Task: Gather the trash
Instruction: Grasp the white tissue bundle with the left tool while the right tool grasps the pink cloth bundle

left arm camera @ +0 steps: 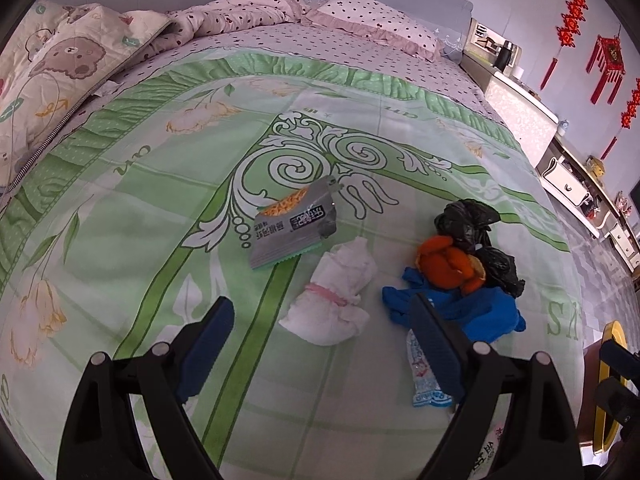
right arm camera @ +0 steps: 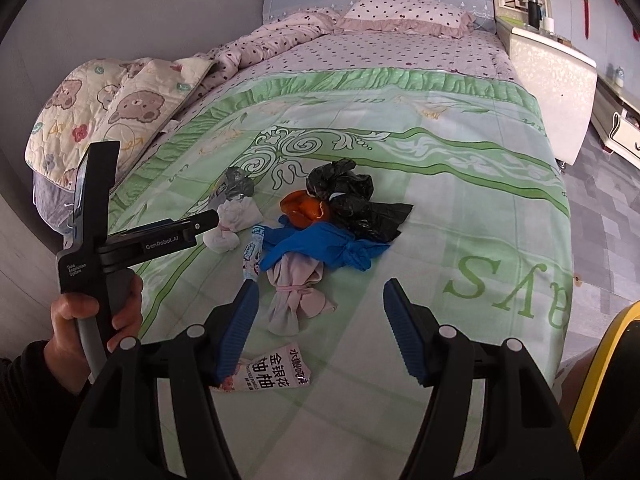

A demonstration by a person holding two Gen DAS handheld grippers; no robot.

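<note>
Where crinkled black plastic bag (right arm camera: pixel 356 200) lies, smooth blue glove (right arm camera: pixel 320 248) touches.

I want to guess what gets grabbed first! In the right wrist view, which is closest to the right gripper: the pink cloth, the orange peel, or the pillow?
From the right gripper:
1. Pink cloth, just ahead between the fingers.
2. Orange peel, mid-bed in the pile.
3. Pillow, far at the headboard.

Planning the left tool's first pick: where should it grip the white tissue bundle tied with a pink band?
Grip the white tissue bundle at its banded waist, the narrowest part, coming from above with the left tool open and its fingers either side of the band.
</note>
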